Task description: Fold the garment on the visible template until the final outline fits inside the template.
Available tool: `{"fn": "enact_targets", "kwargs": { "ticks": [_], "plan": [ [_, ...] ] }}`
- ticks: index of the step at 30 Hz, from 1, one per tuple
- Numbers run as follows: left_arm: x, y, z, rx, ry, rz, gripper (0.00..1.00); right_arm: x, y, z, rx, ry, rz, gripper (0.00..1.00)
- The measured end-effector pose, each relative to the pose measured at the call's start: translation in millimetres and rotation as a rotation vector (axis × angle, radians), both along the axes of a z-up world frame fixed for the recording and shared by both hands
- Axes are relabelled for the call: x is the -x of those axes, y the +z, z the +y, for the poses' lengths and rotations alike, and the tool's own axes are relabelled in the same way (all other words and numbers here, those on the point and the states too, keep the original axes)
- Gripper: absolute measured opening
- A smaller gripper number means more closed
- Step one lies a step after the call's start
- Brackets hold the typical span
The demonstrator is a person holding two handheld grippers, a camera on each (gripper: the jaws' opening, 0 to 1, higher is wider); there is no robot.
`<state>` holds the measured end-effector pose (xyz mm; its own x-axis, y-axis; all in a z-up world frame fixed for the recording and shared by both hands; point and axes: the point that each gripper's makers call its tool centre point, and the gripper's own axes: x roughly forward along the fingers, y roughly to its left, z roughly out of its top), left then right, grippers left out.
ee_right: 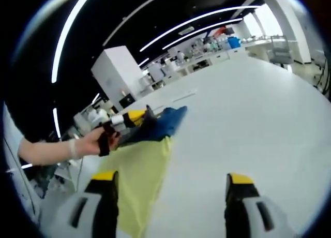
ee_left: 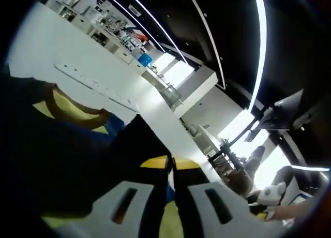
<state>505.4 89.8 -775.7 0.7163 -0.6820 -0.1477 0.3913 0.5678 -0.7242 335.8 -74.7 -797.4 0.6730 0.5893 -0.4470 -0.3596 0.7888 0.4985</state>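
The garment is navy with yellow panels and a brown collar (ee_left: 62, 107); in the left gripper view it hangs close before the camera. My left gripper (ee_left: 171, 165) is shut on a dark fold of it, the yellow jaw tips nearly touching. The right gripper view has the same left gripper (ee_right: 129, 119), held by a hand (ee_right: 88, 141), lifting the garment's blue part (ee_right: 168, 121), while a yellow-green part (ee_right: 142, 170) trails on the white table (ee_right: 248, 114). My right gripper (ee_right: 173, 178) is open over bare table, just right of the yellow-green cloth and holding nothing.
A long white strip (ee_left: 95, 83) lies on the table beyond the garment, seen again as a thin strip (ee_right: 183, 97). Benches, shelves and a blue bin (ee_left: 145, 59) stand far behind. A monitor (ee_left: 282, 114) and chairs are off the table's side.
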Motion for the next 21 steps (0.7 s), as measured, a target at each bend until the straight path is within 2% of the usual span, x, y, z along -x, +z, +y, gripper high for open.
{"fn": "enact_targets", "kwargs": {
  "ticks": [10,14,18,21],
  "plan": [
    [14.5,-20.0,-27,-0.033,-0.077,0.037,0.0,-2,-2.7,1,-0.011,-0.01,0.007,0.85],
    [16.6,-33.8,-30,-0.052,-0.09,0.064,0.0,-3,-1.2,4,-0.015,-0.004,0.001,0.84],
    [19.1,-31.2,-36,-0.047,-0.094,0.062,0.0,-3,-1.7,6,-0.016,-0.001,0.002,0.84],
    [19.2,-33.0,-34,-0.079,-0.113,0.041,0.0,-4,-1.4,6,-0.016,-0.001,0.002,0.84]
  ]
}}
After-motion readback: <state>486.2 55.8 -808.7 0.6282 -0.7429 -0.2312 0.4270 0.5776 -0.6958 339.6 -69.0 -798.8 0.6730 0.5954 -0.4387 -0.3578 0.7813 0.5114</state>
